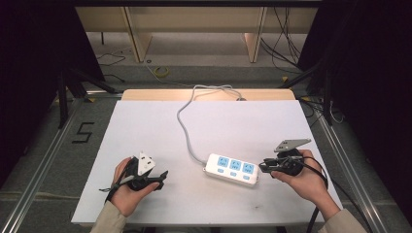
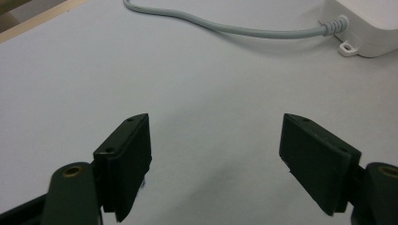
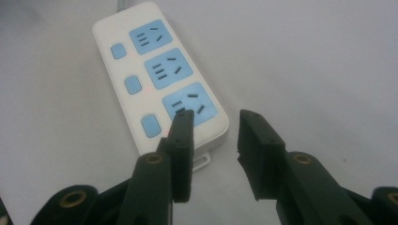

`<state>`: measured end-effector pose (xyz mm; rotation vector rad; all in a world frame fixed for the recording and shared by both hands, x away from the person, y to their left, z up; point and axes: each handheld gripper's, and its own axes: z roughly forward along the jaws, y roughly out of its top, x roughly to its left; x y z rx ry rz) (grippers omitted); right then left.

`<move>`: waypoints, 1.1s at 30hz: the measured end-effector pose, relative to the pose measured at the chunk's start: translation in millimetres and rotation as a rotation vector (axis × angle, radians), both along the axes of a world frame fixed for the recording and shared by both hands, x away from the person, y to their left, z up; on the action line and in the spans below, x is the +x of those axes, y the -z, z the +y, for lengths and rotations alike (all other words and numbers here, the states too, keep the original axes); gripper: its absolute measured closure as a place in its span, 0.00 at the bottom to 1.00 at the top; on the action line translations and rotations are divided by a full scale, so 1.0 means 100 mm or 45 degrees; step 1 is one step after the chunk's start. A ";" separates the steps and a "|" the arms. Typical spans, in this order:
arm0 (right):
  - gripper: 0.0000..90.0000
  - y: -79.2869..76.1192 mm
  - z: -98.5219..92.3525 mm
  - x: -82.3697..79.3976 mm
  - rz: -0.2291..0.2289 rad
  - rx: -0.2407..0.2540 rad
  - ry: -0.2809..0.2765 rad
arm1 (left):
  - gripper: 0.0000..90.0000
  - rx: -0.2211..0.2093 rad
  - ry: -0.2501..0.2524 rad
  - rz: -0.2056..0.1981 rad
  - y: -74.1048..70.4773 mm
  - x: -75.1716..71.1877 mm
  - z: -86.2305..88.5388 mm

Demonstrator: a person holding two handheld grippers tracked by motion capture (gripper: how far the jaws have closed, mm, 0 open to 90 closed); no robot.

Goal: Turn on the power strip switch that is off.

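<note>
Clearly the white plastic three-socket power strip [image 1: 231, 170] with blue faces lies on the white table [image 1: 145, 121], just beside the right gripper [image 3: 213, 129], whose jaws stand part-spread and empty at its near end. Square them across its end before squeezing. Left gripper [image 2: 216, 140] rests spread wide, well apart. Its grey cord [image 1: 187, 131] runs off the far edge, plug hidden.
</note>
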<state>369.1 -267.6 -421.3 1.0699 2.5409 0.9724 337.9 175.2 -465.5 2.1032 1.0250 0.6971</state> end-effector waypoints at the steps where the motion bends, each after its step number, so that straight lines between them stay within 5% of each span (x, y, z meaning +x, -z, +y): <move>1: 0.72 0.01 -0.01 0.00 0.002 -0.001 0.002 | 0.28 0.000 0.000 -0.001 0.00 0.00 0.00; 33: 0.46 0.18 -0.26 -0.10 -0.077 0.044 0.079 | 0.28 -0.004 0.003 0.006 0.01 0.00 0.00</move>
